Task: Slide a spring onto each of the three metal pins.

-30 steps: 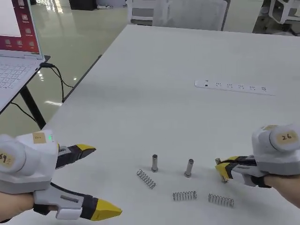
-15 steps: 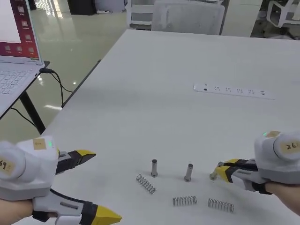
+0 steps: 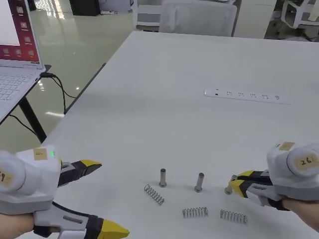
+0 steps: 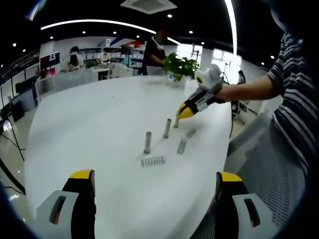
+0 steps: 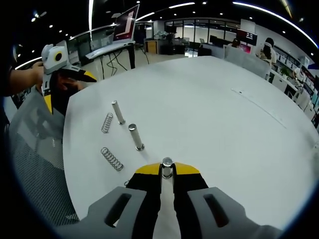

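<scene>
Within right gripper [image 5: 166,172], cylindrical metal pin [image 5: 167,162]

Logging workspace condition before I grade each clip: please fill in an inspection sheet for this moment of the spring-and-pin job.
Surface: white table, no marks seen.
Job's things: two pins stand upright and free; third pin sits between the right gripper's fingers; three springs lie flat, none on a pin.
Clutter: power strip lies farther back on the table.
Grippers: left gripper open, holding nothing; right gripper shut on the third pin.
Cables: one cable hangs beside the laptop, off the table.
Surroundings: open laptop to the left; chairs beyond the far end.
</scene>
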